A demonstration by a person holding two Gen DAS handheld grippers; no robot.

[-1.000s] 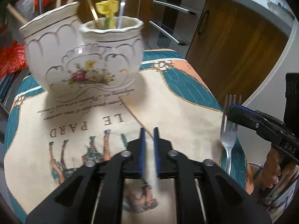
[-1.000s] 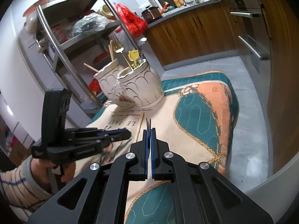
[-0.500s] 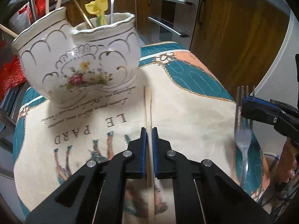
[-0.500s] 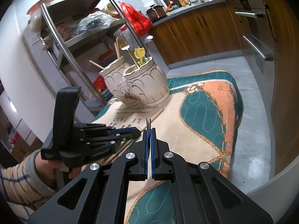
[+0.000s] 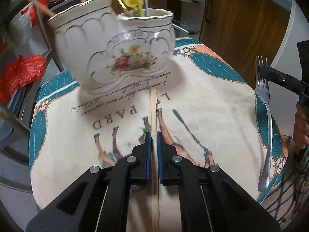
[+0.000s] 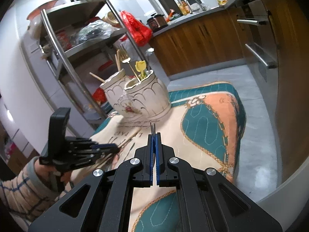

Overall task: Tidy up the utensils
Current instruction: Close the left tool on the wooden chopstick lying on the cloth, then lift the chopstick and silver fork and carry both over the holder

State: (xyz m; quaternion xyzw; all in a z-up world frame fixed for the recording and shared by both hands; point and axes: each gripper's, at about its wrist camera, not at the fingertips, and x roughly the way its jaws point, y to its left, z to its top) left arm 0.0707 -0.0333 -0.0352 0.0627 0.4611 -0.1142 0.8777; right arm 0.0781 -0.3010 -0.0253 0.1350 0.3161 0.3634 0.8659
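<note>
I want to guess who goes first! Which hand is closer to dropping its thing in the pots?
Probably left. Its fingers hold a chopstick aimed at the pots just ahead. The right gripper holds its fork off beside the cloth's edge.

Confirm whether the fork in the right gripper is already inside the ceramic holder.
No, the fork is clamped in the right gripper, apart from the ceramic holder.

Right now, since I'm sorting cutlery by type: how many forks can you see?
2. A silver fork is clamped in the right gripper; a gold fork stands up out of the ceramic holder. More may be hidden inside the holder.
</note>
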